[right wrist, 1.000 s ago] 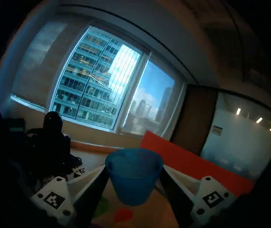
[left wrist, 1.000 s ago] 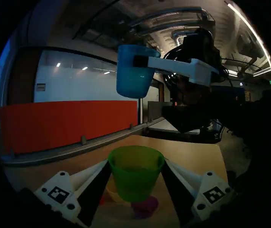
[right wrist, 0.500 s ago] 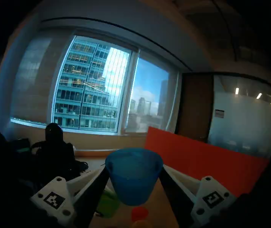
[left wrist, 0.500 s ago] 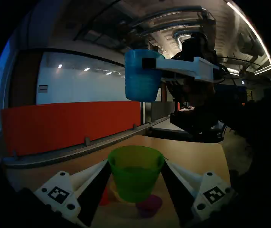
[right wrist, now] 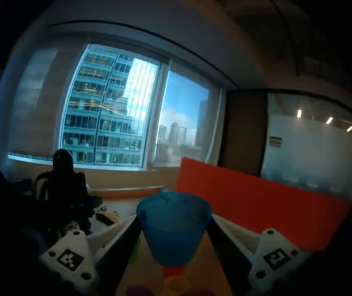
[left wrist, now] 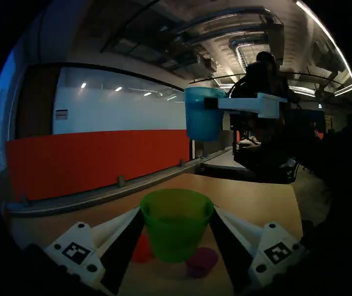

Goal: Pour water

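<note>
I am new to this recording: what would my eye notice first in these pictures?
First, the green cup clamped in the left gripper, low in the left gripper view. Then the blue cup, upright in the right gripper, higher up in that view. Behind them runs a bright orange wall panel.

A wide window in a pale wall looks out on glass towers and blue sky with cloud. Daylight comes through it, though the room itself is dim. Beside it stands a dark brown panel, perhaps a door. A long orange band runs along the lower wall, with a whitish pane above it that mirrors small ceiling lamps. The ceiling is open, with bare ducts and pipes, and a bright strip light curves across it. The wooden worktop is light brown.
</note>
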`<state>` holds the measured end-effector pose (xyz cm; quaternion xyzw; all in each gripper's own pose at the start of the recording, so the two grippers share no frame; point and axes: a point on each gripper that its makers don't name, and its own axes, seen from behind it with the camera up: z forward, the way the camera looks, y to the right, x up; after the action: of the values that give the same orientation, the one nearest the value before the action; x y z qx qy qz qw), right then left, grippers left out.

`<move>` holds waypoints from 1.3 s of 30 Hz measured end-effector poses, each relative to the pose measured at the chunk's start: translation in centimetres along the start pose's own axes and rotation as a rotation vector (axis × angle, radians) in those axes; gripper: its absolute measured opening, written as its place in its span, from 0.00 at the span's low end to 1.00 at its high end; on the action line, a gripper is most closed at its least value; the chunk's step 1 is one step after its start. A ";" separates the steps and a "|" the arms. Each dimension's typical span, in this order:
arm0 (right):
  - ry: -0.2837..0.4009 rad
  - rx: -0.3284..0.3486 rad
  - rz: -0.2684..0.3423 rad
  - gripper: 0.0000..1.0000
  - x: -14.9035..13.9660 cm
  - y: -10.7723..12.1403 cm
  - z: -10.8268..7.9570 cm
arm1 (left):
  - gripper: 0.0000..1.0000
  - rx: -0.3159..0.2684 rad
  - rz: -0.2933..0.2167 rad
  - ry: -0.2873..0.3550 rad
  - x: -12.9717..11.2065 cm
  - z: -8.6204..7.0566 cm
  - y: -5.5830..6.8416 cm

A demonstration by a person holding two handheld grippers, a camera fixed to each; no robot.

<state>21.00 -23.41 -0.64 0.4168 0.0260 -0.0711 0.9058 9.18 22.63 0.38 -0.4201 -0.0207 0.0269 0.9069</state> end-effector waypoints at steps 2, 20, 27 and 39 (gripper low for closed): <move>-0.004 -0.015 0.003 0.90 -0.5 0.6 -0.5 | 0.86 0.007 0.001 -0.004 -0.2 -0.2 -0.3; -0.017 -0.084 0.026 0.90 -2.8 4.1 -3.8 | 0.86 0.040 -0.006 -0.028 -1.0 -1.3 -1.7; -0.019 -0.091 0.047 0.90 -3.5 4.7 -4.2 | 0.86 0.046 -0.002 -0.037 -1.2 -1.4 -2.0; -0.064 -0.062 0.078 0.91 -6.0 4.4 -4.6 | 0.86 0.046 0.005 -0.066 -1.9 -1.5 -2.2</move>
<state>15.75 -16.49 0.33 0.3867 -0.0171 -0.0484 0.9208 7.49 19.97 1.10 -0.3979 -0.0488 0.0436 0.9151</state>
